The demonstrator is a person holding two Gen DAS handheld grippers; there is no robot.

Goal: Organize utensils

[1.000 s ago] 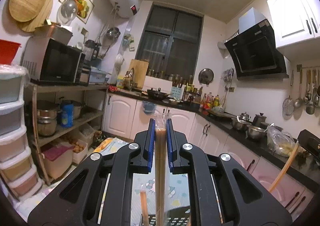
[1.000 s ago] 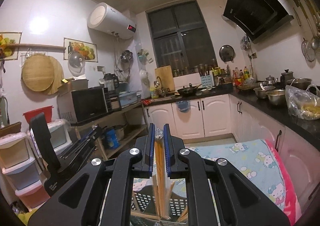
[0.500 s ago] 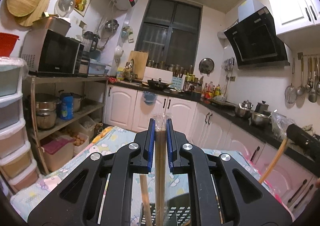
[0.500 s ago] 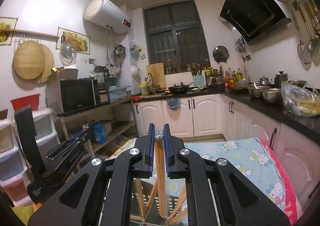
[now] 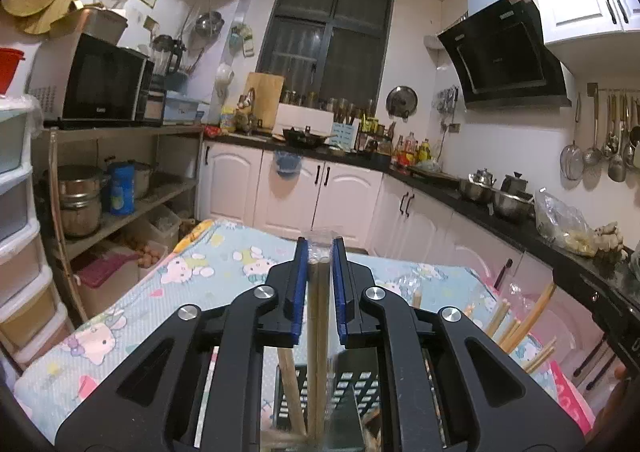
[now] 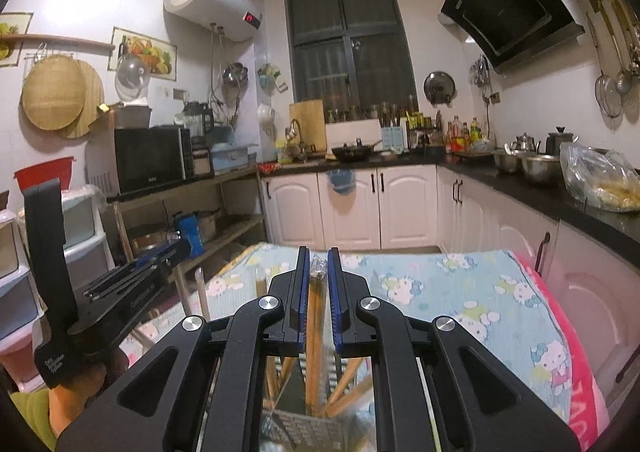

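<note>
My left gripper (image 5: 320, 252) is shut on a plastic-wrapped bundle of chopsticks (image 5: 318, 316) that stands upright over a black perforated holder (image 5: 352, 388). My right gripper (image 6: 318, 264) is shut on another wrapped bundle of chopsticks (image 6: 316, 316), upright above the same black holder (image 6: 304, 428). Several loose wooden chopsticks (image 5: 520, 324) lean out to the right in the left wrist view. More lean inside the holder (image 6: 348, 376) in the right wrist view. The left gripper's body (image 6: 120, 292) shows at the left of the right wrist view.
The holder stands on a table with a blue Hello Kitty cloth (image 5: 200, 284) (image 6: 460, 292). White cabinets and a black counter (image 5: 500, 219) run behind and to the right. A shelf with a microwave (image 5: 104, 83) and pots stands at the left.
Both views have tilted down, so more of the table cloth shows. Both grippers stay shut on their bundles. The loose chopsticks at the right now sit lower in the left wrist view.
</note>
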